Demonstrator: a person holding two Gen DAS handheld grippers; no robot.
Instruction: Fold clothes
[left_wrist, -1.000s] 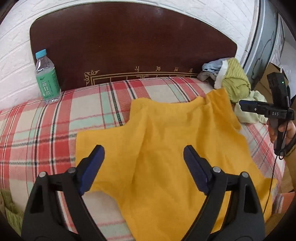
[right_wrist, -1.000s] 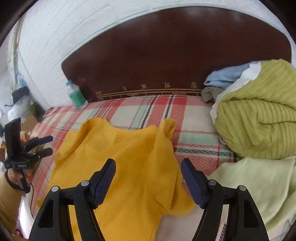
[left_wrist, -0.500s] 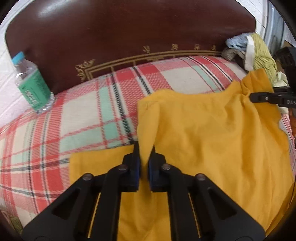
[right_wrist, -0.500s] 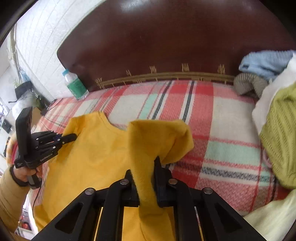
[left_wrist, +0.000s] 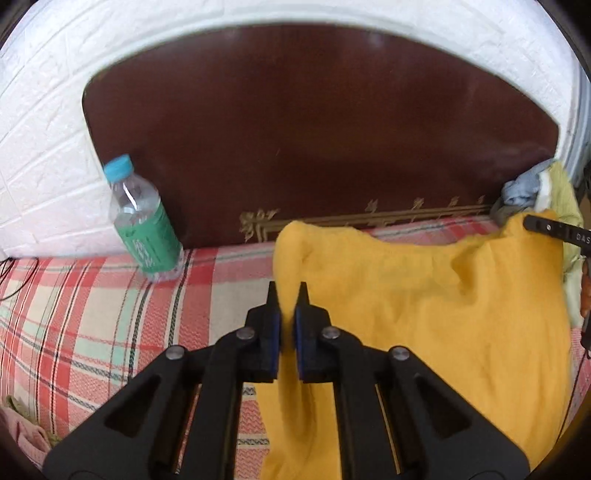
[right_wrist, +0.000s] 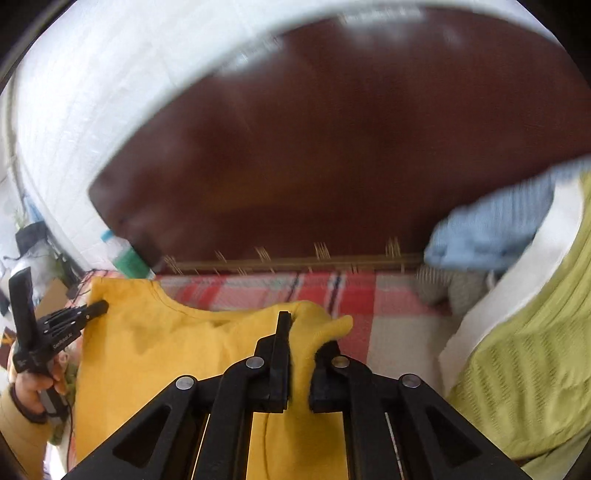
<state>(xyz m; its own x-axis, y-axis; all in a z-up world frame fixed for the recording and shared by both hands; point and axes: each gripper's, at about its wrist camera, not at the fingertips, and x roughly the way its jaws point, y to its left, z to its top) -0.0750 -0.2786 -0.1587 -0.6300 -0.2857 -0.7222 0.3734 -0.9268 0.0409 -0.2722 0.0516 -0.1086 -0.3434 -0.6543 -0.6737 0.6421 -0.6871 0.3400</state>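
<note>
Left claw (left_wrist: 287, 295) clenched on yellow shirt (left_wrist: 424, 302), right of the water bottle (left_wrist: 142, 225). Right claw (right_wrist: 301, 339) clenched on the same shirt.

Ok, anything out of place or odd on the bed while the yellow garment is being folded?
One thing: a water bottle stands on the plaid blanket against the headboard, tilted on soft bedding, close to the yellow garment. Nothing looks spilled or damaged.

A mustard-yellow shirt (left_wrist: 424, 314) lies on the red, cream and mint plaid bedspread (left_wrist: 92, 332); behind it, a dark brown headboard (left_wrist: 314, 129) with gold trim.
</note>
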